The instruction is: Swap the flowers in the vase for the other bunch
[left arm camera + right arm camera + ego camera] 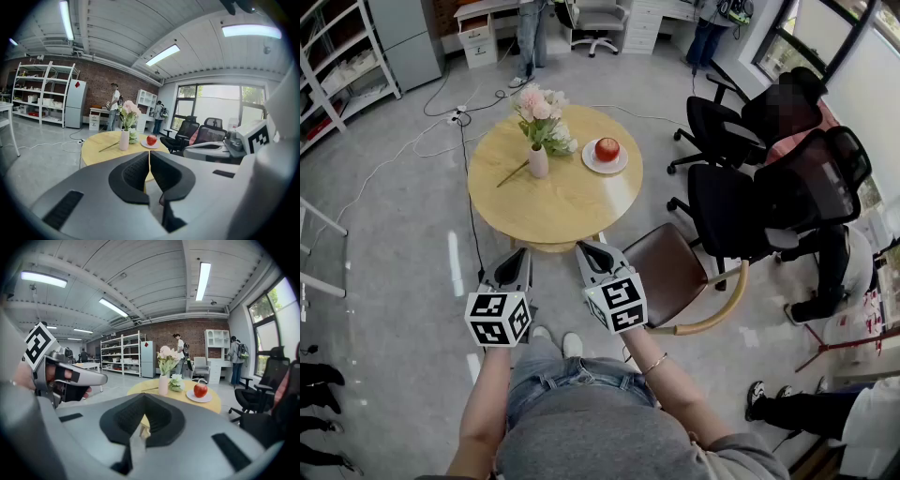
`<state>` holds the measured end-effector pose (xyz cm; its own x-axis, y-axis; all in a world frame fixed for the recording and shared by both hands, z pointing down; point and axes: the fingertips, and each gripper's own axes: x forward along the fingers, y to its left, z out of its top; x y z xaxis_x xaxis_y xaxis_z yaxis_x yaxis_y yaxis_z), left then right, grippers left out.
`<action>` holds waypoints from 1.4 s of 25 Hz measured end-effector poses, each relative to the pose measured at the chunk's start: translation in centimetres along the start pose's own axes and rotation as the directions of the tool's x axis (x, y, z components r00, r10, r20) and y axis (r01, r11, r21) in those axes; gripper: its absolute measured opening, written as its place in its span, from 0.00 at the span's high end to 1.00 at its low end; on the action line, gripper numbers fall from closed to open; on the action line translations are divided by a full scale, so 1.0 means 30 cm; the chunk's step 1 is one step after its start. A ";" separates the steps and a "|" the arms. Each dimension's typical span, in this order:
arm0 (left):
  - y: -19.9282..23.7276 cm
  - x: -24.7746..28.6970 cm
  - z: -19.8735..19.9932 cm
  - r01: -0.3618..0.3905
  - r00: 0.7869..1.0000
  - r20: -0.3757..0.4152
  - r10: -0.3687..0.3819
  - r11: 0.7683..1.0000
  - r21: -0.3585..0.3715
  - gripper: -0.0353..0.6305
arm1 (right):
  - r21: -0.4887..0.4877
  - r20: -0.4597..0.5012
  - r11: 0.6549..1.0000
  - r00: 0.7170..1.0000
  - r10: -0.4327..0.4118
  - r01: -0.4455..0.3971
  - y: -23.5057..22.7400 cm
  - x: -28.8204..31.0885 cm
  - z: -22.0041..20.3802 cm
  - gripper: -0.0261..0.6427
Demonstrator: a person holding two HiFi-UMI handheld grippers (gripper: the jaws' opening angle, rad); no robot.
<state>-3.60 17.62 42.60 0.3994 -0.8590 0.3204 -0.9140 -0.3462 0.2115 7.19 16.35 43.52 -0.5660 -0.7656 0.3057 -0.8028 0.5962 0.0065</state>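
A small pale vase (538, 161) stands on the round wooden table (567, 202) and holds pink flowers (539, 105). A white-and-green bunch (562, 141) lies on the table just right of the vase. A loose stem (512, 174) rests to the vase's left. In the gripper views the vase (124, 139) (163, 385) is far ahead. My left gripper (517, 255) (149, 157) and right gripper (589, 247) (144, 404) hover side by side just short of the table's near edge, both shut and holding nothing.
A plate with a red apple (607, 150) sits right of the flowers. A brown chair (670, 272) stands by my right gripper, with black office chairs (722, 131) and seated people beyond. Cables (459, 117) run across the floor; shelving (337, 66) stands far left.
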 end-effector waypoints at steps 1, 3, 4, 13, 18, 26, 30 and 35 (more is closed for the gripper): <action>0.001 -0.002 0.000 0.000 1.000 0.000 0.000 1.000 0.000 0.91 | 0.000 -0.001 1.000 1.000 -0.001 0.001 0.002 0.001 0.000 0.95; 0.005 -0.006 0.000 0.000 1.000 0.000 0.000 1.000 -0.001 0.91 | 0.001 -0.002 1.000 1.000 -0.002 0.002 0.006 0.004 0.001 0.95; 0.006 -0.007 -0.001 0.000 1.000 0.000 0.000 1.000 -0.002 0.91 | 0.001 -0.001 1.000 1.000 0.000 0.000 0.009 0.005 0.002 0.95; 0.007 0.001 -0.006 -0.013 1.000 0.012 0.013 1.000 -0.008 0.91 | 0.029 0.010 0.999 1.000 0.026 -0.026 0.011 0.020 -0.004 0.94; 0.017 0.004 -0.009 -0.027 0.999 0.017 0.027 1.000 -0.009 0.91 | 0.061 0.014 0.998 1.000 0.005 -0.006 -0.016 0.027 -0.006 0.94; 0.027 0.014 -0.026 -0.039 0.999 0.010 0.039 0.999 -0.004 0.92 | 0.096 -0.004 0.995 1.000 -0.016 0.016 -0.053 0.031 -0.030 0.94; 0.042 0.043 -0.016 -0.039 0.999 0.009 0.039 0.999 -0.009 0.92 | 0.097 -0.004 0.995 1.000 -0.018 0.019 -0.074 0.051 -0.027 0.94; 0.071 0.097 -0.016 -0.032 0.999 -0.004 0.032 0.999 -0.018 0.92 | 0.105 -0.016 0.994 1.000 -0.027 0.029 -0.107 0.097 -0.030 0.94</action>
<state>-4.33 14.55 44.43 0.3705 -0.8681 0.3305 -0.9248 -0.3118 0.2179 8.28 12.42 45.24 -0.5410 -0.7775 0.3206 -0.8339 0.5454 -0.0844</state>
